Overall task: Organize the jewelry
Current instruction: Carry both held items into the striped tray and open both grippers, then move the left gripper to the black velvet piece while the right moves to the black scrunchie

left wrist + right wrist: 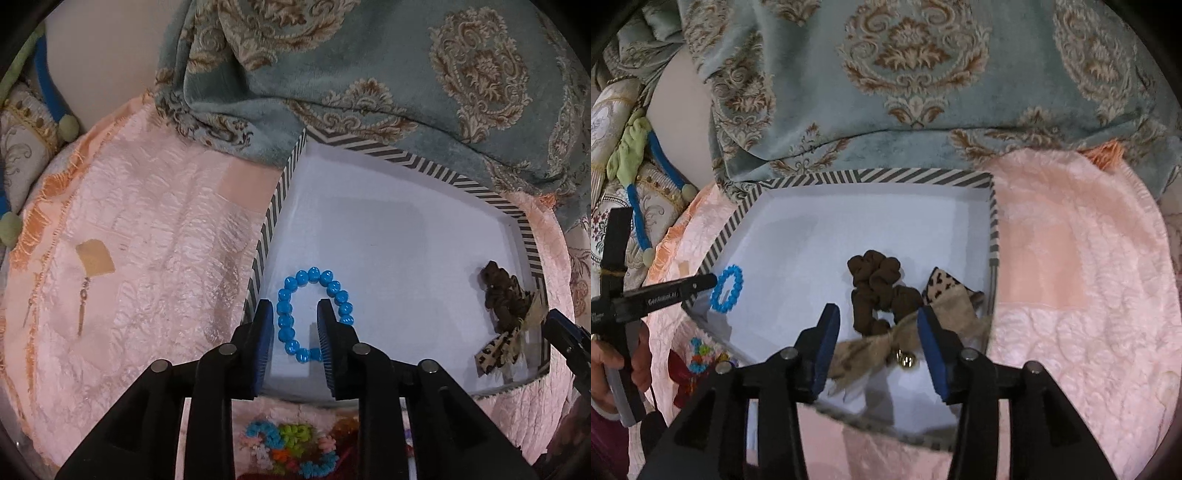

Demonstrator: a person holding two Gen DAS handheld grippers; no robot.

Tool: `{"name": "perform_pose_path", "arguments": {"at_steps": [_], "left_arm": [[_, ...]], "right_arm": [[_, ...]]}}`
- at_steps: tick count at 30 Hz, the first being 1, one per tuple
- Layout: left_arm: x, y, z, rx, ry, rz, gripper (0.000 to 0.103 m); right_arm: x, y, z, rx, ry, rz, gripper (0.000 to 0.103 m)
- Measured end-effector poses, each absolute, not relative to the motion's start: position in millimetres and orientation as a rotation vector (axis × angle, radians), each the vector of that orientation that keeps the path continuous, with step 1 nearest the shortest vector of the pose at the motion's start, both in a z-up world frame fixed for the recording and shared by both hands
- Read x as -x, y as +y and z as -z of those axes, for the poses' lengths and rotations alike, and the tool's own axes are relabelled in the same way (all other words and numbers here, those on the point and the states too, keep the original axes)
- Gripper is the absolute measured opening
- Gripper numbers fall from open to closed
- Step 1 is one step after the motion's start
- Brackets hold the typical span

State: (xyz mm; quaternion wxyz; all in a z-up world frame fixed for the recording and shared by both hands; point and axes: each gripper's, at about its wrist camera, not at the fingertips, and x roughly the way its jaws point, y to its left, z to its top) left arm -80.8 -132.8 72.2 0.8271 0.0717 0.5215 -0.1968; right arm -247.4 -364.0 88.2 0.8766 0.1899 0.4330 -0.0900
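A white box with a striped rim (275, 206) lies on pink cloth. A blue bead bracelet (314, 314) rests flat on its floor at the near left. My left gripper (295, 321) hangs over it, jaws apart, with the bracelet's left strand loose between them and the pads not pressing. In the box's near right corner lie a brown scrunchie (875, 284) and a leopard-print ribbon bow (945, 291) with small gold bells (907, 360). My right gripper (879, 325) stands open just above them, gripping nothing. The bracelet (727, 290) also shows in the right wrist view.
A pair of long drop earrings (83, 306) and a tan card (94, 258) lie on the pink quilted cloth (166, 240) left of the box. Teal patterned fabric (905, 74) drapes over the box's far rim. A colourful crocheted piece (291, 446) sits by the near edge.
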Motion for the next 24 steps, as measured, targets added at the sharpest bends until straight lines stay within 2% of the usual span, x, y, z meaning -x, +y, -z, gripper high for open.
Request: {"name": "perform_pose_path", "arguments": {"at_steps": [6, 24], "left_arm": [[103.6, -123.1, -92.8, -0.168, 1.058, 0.424, 0.009], [186.4, -83.7, -132.2, -0.175, 0.962, 0.446, 0.009]], "right_arm": [[271.9, -352.7, -103.5, -0.411, 0.866, 0.185, 0.055], [329.9, -310.1, -126.2, -0.398, 0.852, 0.175, 0.06]]}}
